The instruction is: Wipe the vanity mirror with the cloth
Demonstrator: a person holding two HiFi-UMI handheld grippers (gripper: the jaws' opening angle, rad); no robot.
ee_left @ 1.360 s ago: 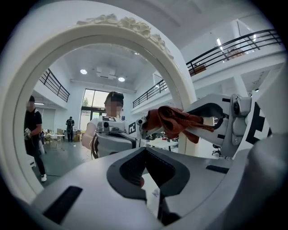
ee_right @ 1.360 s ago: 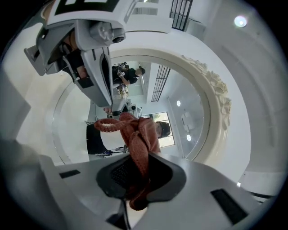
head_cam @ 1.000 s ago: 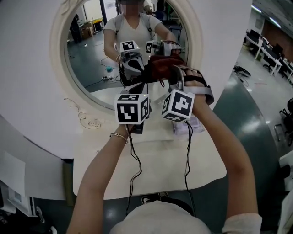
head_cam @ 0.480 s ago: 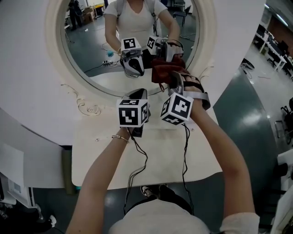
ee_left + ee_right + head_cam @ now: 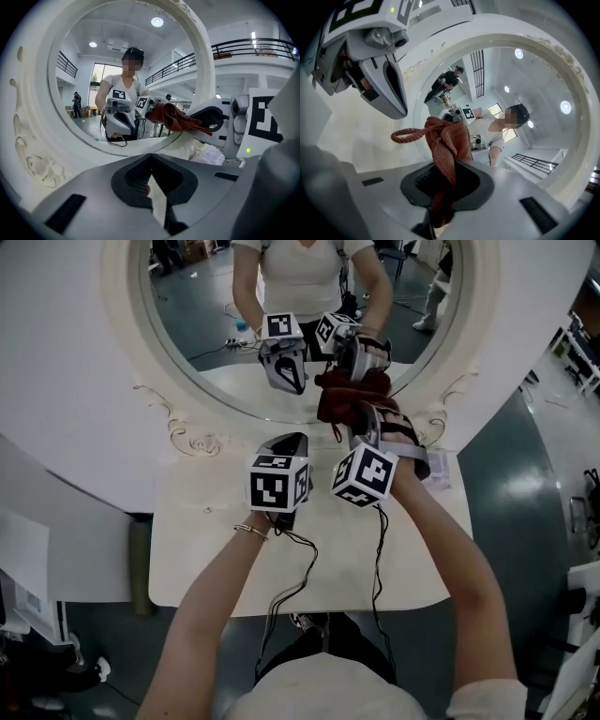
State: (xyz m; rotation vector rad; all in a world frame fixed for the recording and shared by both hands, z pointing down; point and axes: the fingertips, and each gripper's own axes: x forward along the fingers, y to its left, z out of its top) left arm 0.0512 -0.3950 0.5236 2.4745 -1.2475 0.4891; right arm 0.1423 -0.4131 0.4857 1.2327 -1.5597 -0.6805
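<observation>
1. The right gripper [image 5: 444,174] has its jaws clamped on a dark red, coarse-knit cloth [image 5: 446,140]. The cloth stands up from the pads in a bunched fold, and a corded loop sticks out to that gripper's left.
2. The left gripper [image 5: 151,172] is just beside the right one, on its left. Its jaws are together with nothing between them, and it hovers over the smooth cream tabletop [image 5: 202,559].
3. Straight ahead of the right gripper's tips, the cloth meets the lower rim of the round vanity mirror [image 5: 211,329]. No view settles whether it presses on the glass or only on the frame.
4. To wipe well, I judge the wad should go flat onto the glass above the rim. It should then sweep in overlapping arcs, with only the soft knit touching and the hard jaw ends kept off.
5. Beyond the cloth, the cream frame [image 5: 183,432] is raised and carved with scrolls that could snag the loop. The glass inside it is flat, glossy and hard.
</observation>
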